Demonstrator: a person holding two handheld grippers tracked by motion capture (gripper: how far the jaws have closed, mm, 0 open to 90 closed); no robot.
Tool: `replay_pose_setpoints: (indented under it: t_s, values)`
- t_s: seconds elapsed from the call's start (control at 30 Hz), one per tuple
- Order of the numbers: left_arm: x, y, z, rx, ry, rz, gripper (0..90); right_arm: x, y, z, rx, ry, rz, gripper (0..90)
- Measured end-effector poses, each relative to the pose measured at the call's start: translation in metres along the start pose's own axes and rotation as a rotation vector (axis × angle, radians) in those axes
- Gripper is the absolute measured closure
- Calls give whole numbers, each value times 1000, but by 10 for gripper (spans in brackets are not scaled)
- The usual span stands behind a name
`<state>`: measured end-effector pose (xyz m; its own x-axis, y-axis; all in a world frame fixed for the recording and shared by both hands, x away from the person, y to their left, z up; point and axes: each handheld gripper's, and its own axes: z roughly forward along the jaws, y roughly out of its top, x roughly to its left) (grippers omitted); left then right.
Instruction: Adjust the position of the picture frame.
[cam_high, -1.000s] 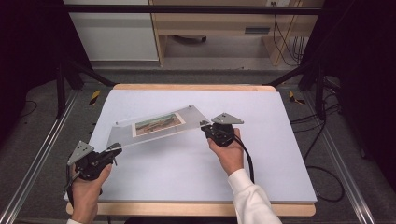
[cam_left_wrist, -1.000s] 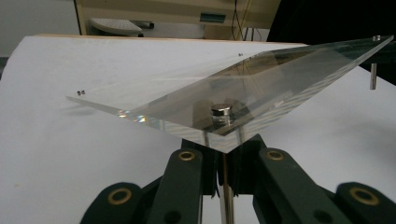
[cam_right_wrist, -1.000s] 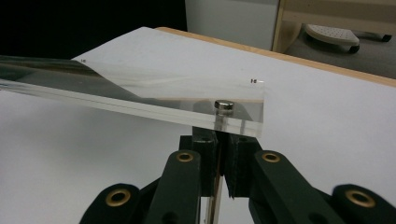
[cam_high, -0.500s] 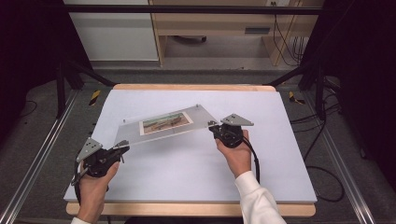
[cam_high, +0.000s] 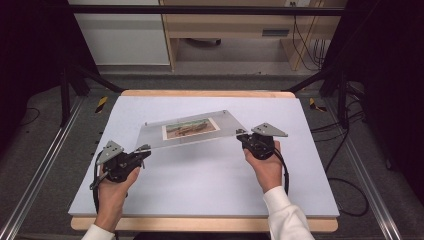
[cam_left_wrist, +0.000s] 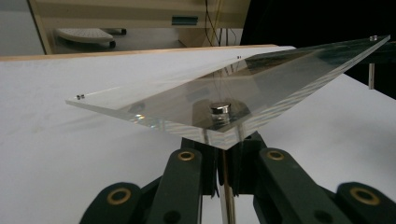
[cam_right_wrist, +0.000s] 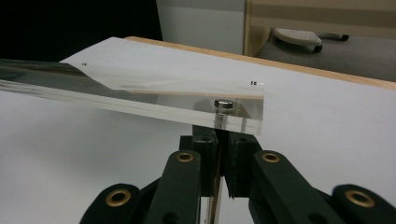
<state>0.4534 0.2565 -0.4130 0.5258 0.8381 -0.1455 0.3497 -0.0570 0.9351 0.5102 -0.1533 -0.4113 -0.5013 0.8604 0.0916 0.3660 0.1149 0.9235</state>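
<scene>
A clear acrylic picture frame (cam_high: 190, 129) with a landscape photo (cam_high: 191, 128) in its middle hangs a little above the white table (cam_high: 200, 185), tilted. My left gripper (cam_high: 144, 150) is shut on the thin metal post under the frame's near-left corner. My right gripper (cam_high: 241, 135) is shut on the post under its right corner. In the left gripper view the jaws (cam_left_wrist: 223, 149) pinch the post below a round metal cap (cam_left_wrist: 220, 109); the frame (cam_left_wrist: 224, 88) stretches away above. The right gripper view shows the same grip (cam_right_wrist: 218, 140) under a cap (cam_right_wrist: 223, 104) and frame (cam_right_wrist: 140, 95).
The white mat lies on a wooden tabletop (cam_high: 205, 93). Black stand legs (cam_high: 75, 82) flank the table at both far corners. A light cabinet (cam_high: 120, 35) and wooden desk stand behind. Cables (cam_high: 345, 165) run over the floor at the right.
Both hands have carried the frame to the right across the table, still gripping its two corners. The frame keeps its tilt.
</scene>
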Motion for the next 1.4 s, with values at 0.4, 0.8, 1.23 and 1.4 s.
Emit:
replay_pose_setpoints:
  t_s: [0.4,0.8,1.23,1.4]
  values:
    - [-15,12,22,-4,-57,28,823,-18,-3,-32,-17,-60,15,842]
    - [-30,18,40,5,-100,61,823,-30,-12,-55,-32,-94,43,842]
    - [-27,22,64,16,-138,95,822,-38,-25,-58,-31,-136,73,838]
    - [-24,20,70,20,-143,94,823,-39,-29,-57,-29,-149,78,837]
